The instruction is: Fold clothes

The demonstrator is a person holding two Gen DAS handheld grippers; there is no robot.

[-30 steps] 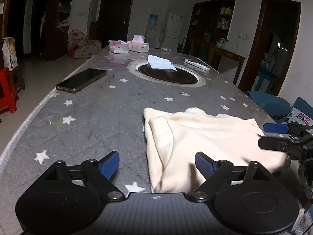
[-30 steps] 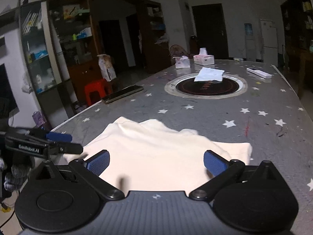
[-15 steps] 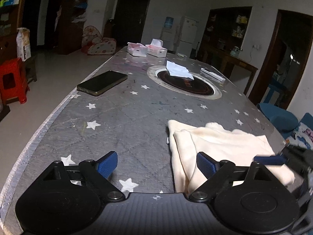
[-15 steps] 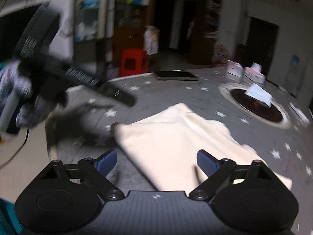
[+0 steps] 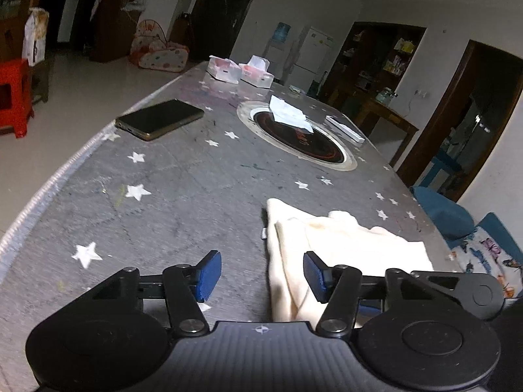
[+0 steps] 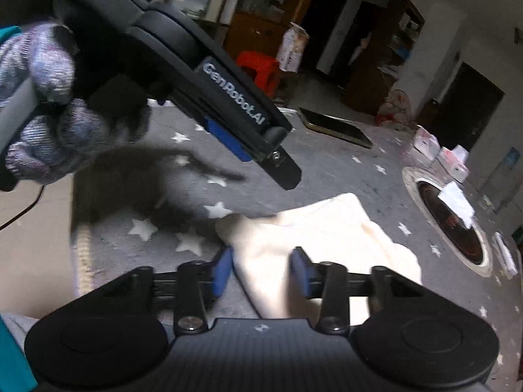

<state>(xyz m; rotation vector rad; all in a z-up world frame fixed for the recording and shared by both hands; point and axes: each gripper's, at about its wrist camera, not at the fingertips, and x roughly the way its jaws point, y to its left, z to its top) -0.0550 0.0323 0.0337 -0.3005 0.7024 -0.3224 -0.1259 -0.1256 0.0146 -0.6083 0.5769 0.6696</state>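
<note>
Left wrist view first: the left gripper point(image 5: 261, 276) has its jaws spread wide with nothing between them, hanging low over the grey star-print surface point(image 5: 170, 189). A phone point(image 5: 160, 118) lies well ahead and to the left of the jaws, then the round black hob point(image 5: 299, 137) with a paper on it farther ahead to the right. The cream garment point(image 5: 353, 248) sits mostly to the right of the jaws, its left edge just inside the right pad, folded into a rough rectangle whose long side runs off to the right.

Right wrist view: the person's gloved hand point(image 6: 42, 104) and the other tool fill the upper left. Below, the right gripper point(image 6: 260, 272) has its jaws narrowed around the near corner of the garment, cloth between the pads. I'd guess it's about to pinch, but blur keeps me from saying the pads actually bite. So the right side is nearer and better placed; the next fold likely turns on carrying that corner across the long side. The garment's near edge is hidden behind both tool bodies.
</note>
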